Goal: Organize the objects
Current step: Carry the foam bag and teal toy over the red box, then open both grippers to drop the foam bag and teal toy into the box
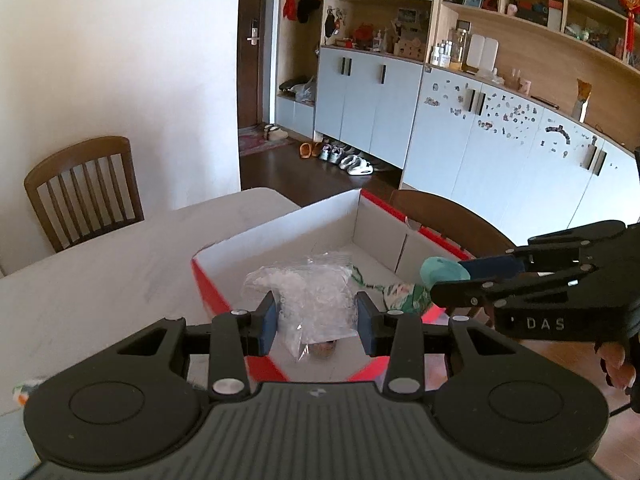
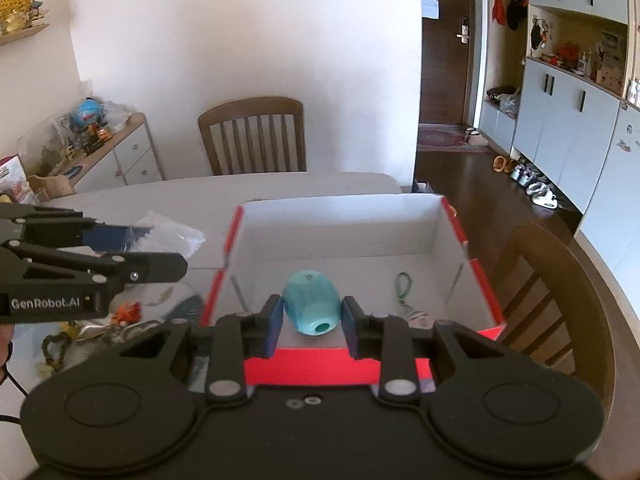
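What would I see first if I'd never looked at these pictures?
The red and white box on the table, open on top. Over it the right gripper is holding a blue egg-shaped toy, and the left gripper is holding a clear plastic bag. A green cord lies inside the box.

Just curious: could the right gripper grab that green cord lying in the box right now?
Probably not yet: the right gripper is shut on a teal egg-shaped toy. The green cord lies uncovered on the floor of the box, so once emptied, likely yes.
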